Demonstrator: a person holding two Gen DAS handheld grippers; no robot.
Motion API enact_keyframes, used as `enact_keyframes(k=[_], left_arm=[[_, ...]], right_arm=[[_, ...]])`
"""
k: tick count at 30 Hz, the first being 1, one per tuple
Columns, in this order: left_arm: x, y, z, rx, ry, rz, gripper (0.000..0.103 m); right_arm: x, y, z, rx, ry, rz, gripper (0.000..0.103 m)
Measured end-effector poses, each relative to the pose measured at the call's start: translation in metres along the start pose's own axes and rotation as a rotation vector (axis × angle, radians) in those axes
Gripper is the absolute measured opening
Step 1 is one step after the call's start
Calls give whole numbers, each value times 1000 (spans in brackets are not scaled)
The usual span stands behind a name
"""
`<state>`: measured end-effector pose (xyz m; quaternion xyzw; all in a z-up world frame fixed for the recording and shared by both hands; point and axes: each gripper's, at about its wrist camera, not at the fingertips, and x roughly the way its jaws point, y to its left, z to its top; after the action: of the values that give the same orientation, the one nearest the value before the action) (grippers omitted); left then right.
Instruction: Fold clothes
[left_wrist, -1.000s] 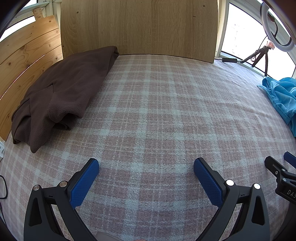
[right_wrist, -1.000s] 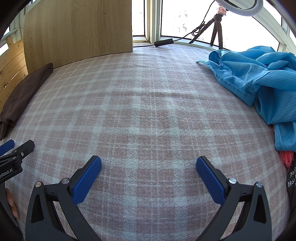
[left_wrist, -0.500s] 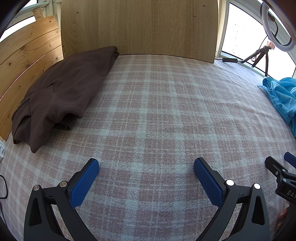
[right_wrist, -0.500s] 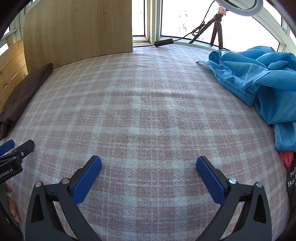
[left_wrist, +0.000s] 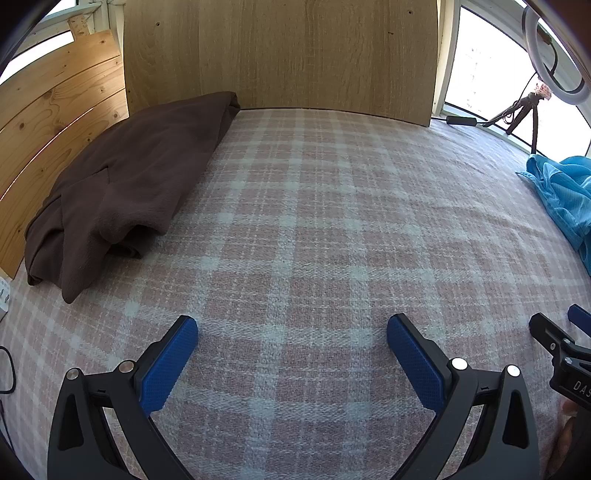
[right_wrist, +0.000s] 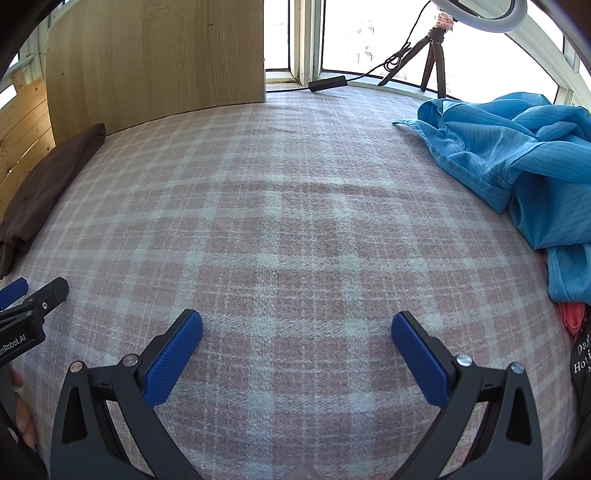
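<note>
A brown garment (left_wrist: 122, 184) lies folded along the left side of the plaid bed cover (left_wrist: 314, 221); the right wrist view catches it at the far left (right_wrist: 44, 181). A crumpled blue garment (right_wrist: 517, 166) lies at the right, its edge showing in the left wrist view (left_wrist: 561, 192). My left gripper (left_wrist: 291, 332) hovers open over bare cover, nothing between its blue pads (left_wrist: 166, 363). My right gripper (right_wrist: 297, 328) is open too, empty, to the left of the blue garment. Each gripper shows at the edge of the other's view.
A wooden panel (left_wrist: 277, 55) stands at the back and wooden slats (left_wrist: 55, 118) line the left. A ring light on a tripod (right_wrist: 432, 55) and a cable stand by the window. Something red (right_wrist: 570, 317) and a dark printed item (right_wrist: 581, 354) lie under the blue garment's near end.
</note>
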<state>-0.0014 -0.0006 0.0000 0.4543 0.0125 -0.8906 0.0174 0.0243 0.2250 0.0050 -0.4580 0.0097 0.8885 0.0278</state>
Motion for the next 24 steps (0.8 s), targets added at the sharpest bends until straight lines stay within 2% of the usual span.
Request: enact_keyframes(k=[5,8,16,21,24], left_arm=[[-1,-1,0,15,31,-19,102],[-8,0,0,20,54,-33,102],[-95,-10,10,112,-81,-60,102],[-160,-19,19,161,-180,-113,102],[-181,-28,27,189,-219,-157,102]], right_arm=[[3,-6,3,24,35,9,103],[-16,-16,2,59,12,24,103],[-112,-40,11,41,-162,-61,103],[-170,-49,23,44,-276,-107,103],[-199,-55,22,66,-318,-121,103]])
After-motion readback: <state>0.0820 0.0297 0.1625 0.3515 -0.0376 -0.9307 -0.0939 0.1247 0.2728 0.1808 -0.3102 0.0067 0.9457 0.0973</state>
